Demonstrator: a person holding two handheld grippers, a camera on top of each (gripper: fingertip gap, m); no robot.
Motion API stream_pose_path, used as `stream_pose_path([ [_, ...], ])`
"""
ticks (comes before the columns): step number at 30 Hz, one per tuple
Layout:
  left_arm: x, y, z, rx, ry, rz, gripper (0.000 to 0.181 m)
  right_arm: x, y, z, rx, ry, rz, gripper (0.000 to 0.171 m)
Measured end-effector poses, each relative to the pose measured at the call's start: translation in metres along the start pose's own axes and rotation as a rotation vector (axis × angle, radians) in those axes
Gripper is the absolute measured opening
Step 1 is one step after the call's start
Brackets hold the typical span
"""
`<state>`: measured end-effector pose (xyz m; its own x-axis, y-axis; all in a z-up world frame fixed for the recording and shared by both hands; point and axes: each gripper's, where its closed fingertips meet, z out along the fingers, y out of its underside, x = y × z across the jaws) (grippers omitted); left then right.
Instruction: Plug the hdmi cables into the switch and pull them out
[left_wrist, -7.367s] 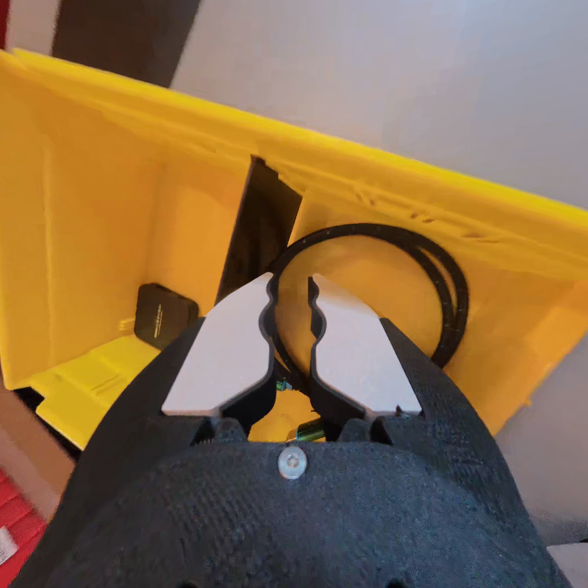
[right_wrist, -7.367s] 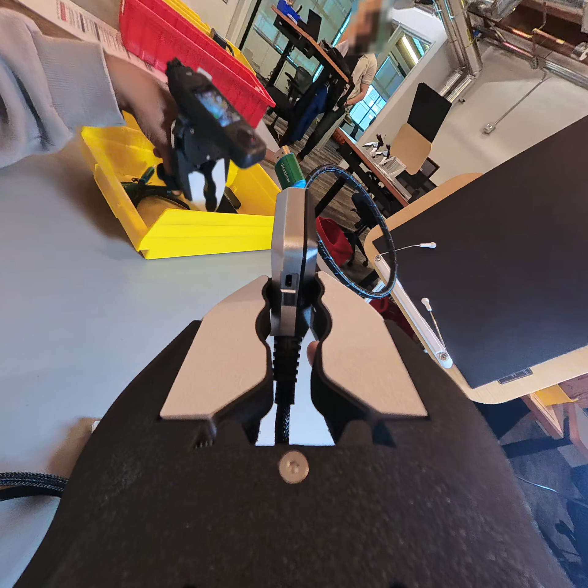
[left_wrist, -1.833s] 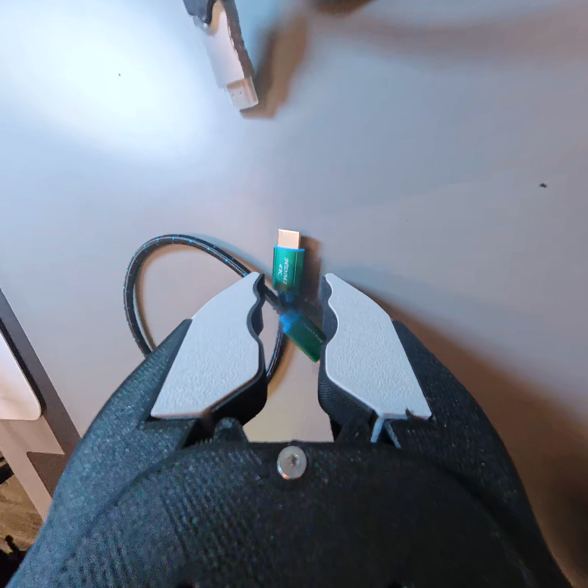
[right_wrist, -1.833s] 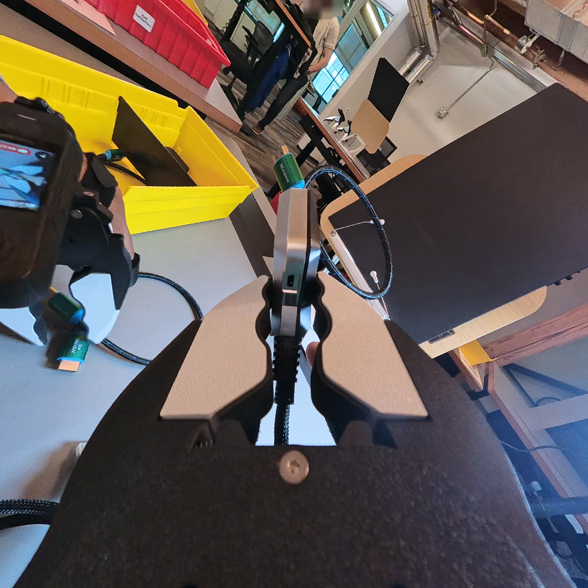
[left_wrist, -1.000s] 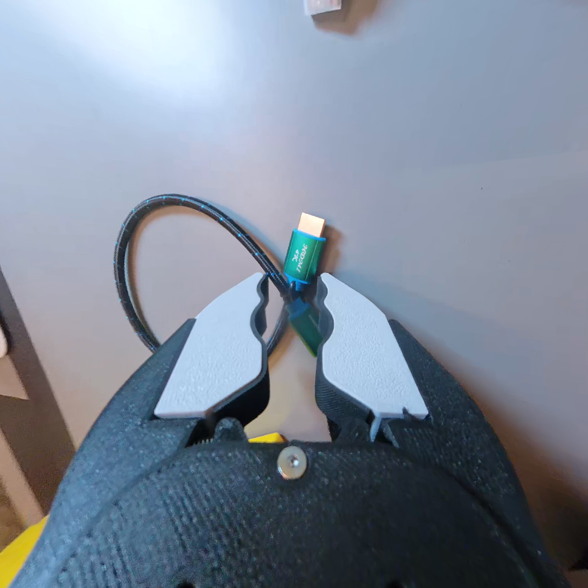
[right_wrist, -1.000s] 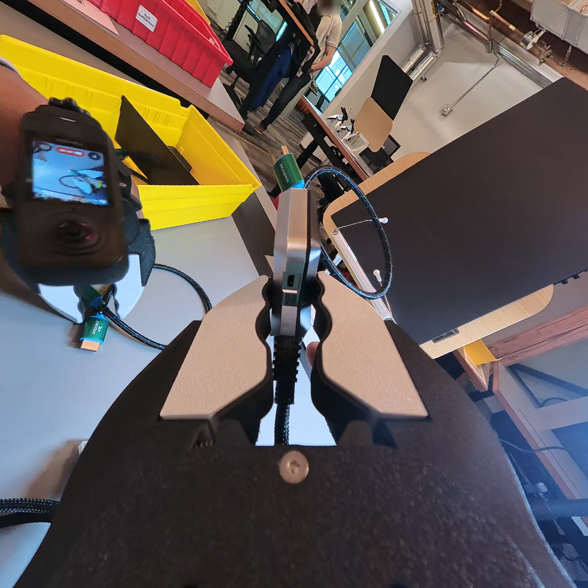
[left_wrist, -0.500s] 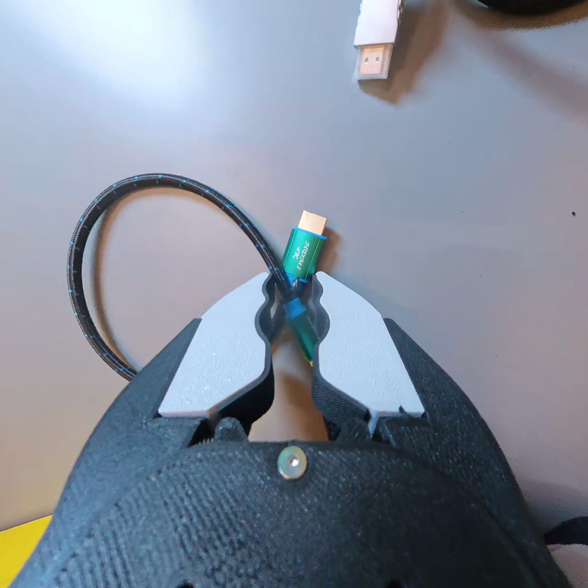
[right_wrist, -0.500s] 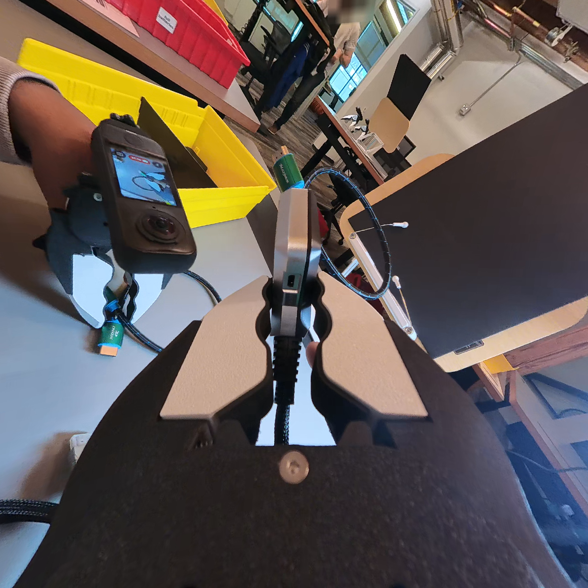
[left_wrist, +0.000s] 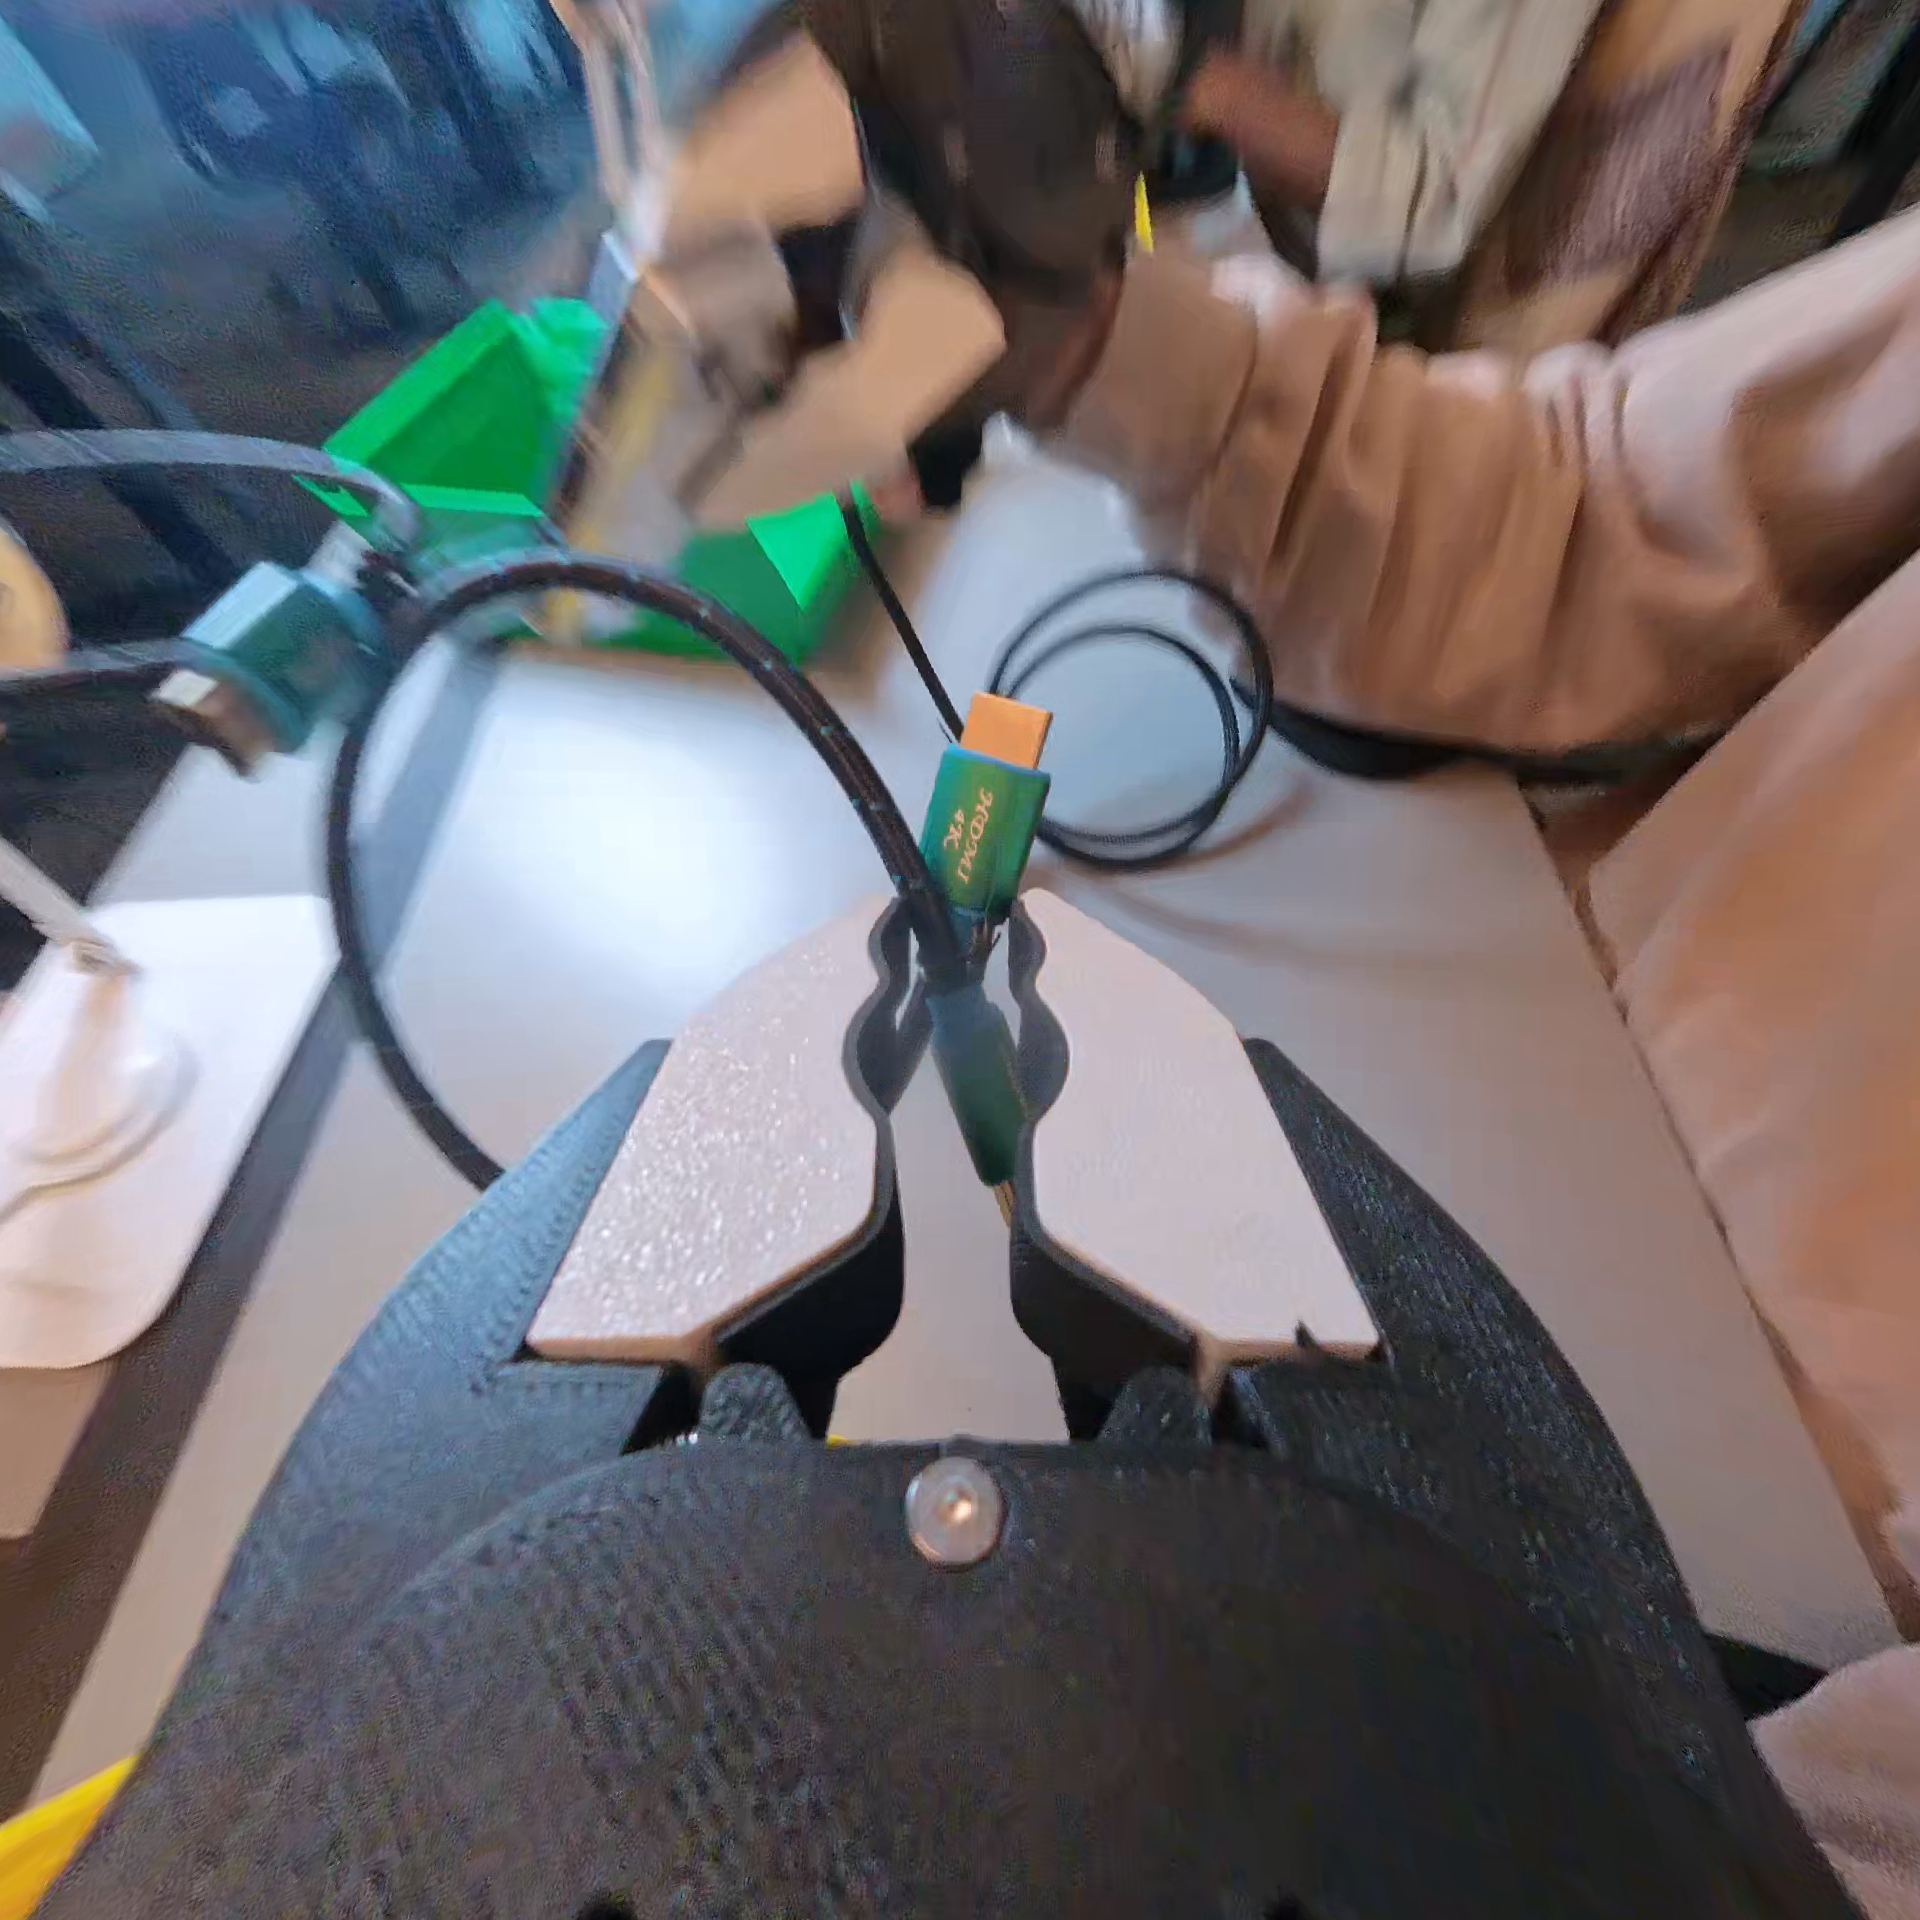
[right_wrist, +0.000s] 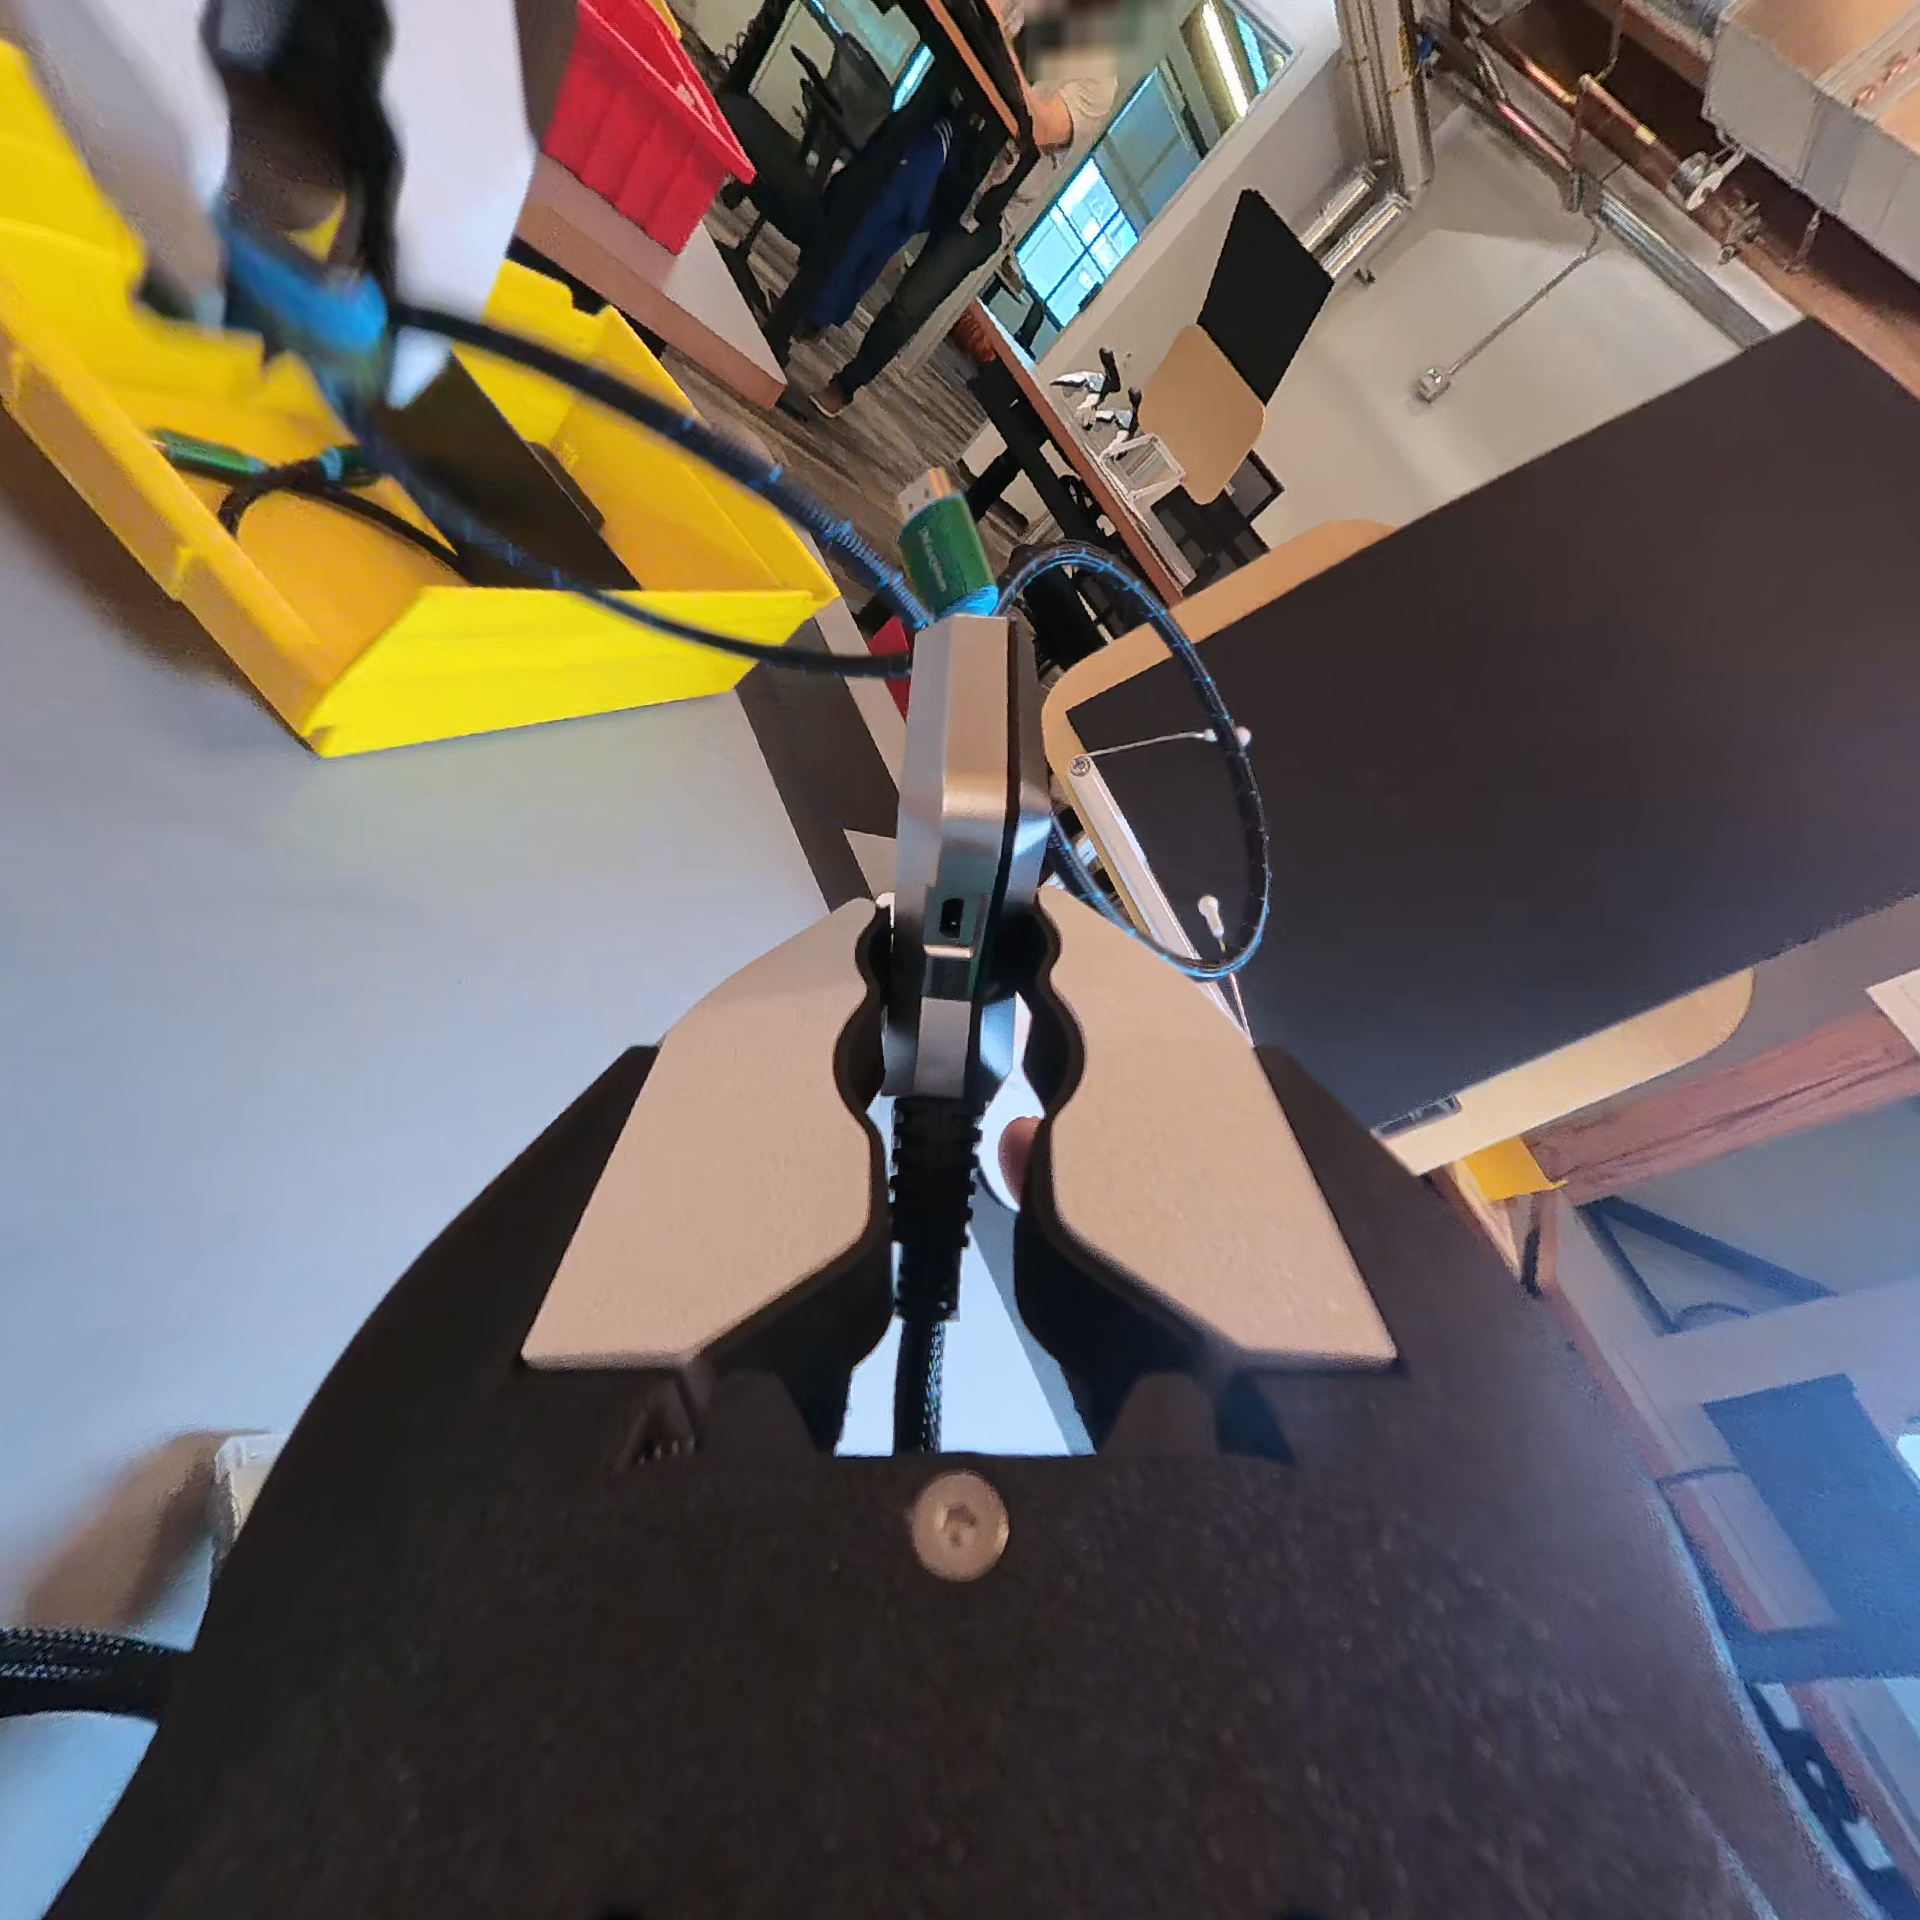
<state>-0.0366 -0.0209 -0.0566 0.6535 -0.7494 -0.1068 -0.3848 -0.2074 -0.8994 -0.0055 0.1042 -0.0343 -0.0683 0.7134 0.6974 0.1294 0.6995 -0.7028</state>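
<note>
Left gripper (left_wrist: 956, 940): grey fingers (left_wrist: 727, 1143) drawn close together, clamped on the braided HDMI cable (left_wrist: 727, 644) right at the strain relief behind a green plug (left_wrist: 982, 821). Plug stands just past the fingertips, tilted slightly right, gold metal tip up and free, touching nothing. A second green connector (left_wrist: 977, 1081) lies in the gap between the fingers, pointing back toward the gripper body. Cable arcs up and left from the grip in a wide loop, then drops behind the left finger.

Beyond, grey tabletop (left_wrist: 623, 831). A thinner black cable coil (left_wrist: 1132, 727) lies on it near the far edge. Green bin (left_wrist: 499, 436) at the table's far side, blurred. Far left, blurred: the other gripper with the grey switch (left_wrist: 260, 655). A person's beige sleeve (left_wrist: 1455, 499) reaches in from the right.

Right gripper (right_wrist: 956, 935): fingers (right_wrist: 727, 1174) closed on the grey metal switch (right_wrist: 956, 769), held edge-on and upright, a small port facing the camera. Its own black braided lead (right_wrist: 925, 1299) runs down between the fingers toward the body. At the switch's far end a green HDMI plug (right_wrist: 940, 561) sticks up; whether seated in a port, cannot tell. A blue-flecked cable (right_wrist: 1226, 831) loops right of the switch.

Left of it, a yellow bin (right_wrist: 468, 644) on the grey table (right_wrist: 364, 987), with a green-ended cable inside. Red bin (right_wrist: 634, 135) farther back. Dark panel (right_wrist: 1507, 675) to the right.
</note>
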Motion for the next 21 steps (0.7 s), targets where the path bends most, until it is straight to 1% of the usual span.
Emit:
stream_pose_path([
  [2,-0.001,-0.016,-0.025,0.061,-0.063,0.002,0.017,-0.005,-0.007,0.002,0.014,-0.007,-0.019,0.023],
  [3,-0.004,-0.018,-0.033,0.055,-0.107,0.002,0.017,-0.008,-0.01,0.004,0.021,-0.008,-0.031,0.023],
  [6,-0.01,-0.026,-0.05,0.051,-0.214,-0.03,0.017,-0.015,-0.011,0.009,-0.003,-0.013,-0.079,0.023],
  [9,-0.019,-0.032,-0.06,0.036,-0.333,-0.062,0.017,-0.024,-0.003,0.016,-0.057,-0.028,-0.139,0.023],
  [13,-0.031,-0.021,-0.058,-0.1,-0.477,-0.047,0.017,-0.046,0.013,0.03,-0.158,-0.081,-0.264,0.023],
  [16,-0.043,-0.003,-0.051,-0.257,-0.58,-0.008,0.016,-0.066,0.025,0.039,-0.221,-0.155,-0.34,0.023],
  [18,-0.047,0.01,-0.041,-0.354,-0.597,0.031,0.017,-0.078,0.021,0.042,-0.186,-0.199,-0.334,0.023],
  [21,-0.047,0.028,-0.028,-0.48,-0.578,0.062,0.017,-0.085,0.013,0.042,-0.149,-0.227,-0.326,0.023],
])
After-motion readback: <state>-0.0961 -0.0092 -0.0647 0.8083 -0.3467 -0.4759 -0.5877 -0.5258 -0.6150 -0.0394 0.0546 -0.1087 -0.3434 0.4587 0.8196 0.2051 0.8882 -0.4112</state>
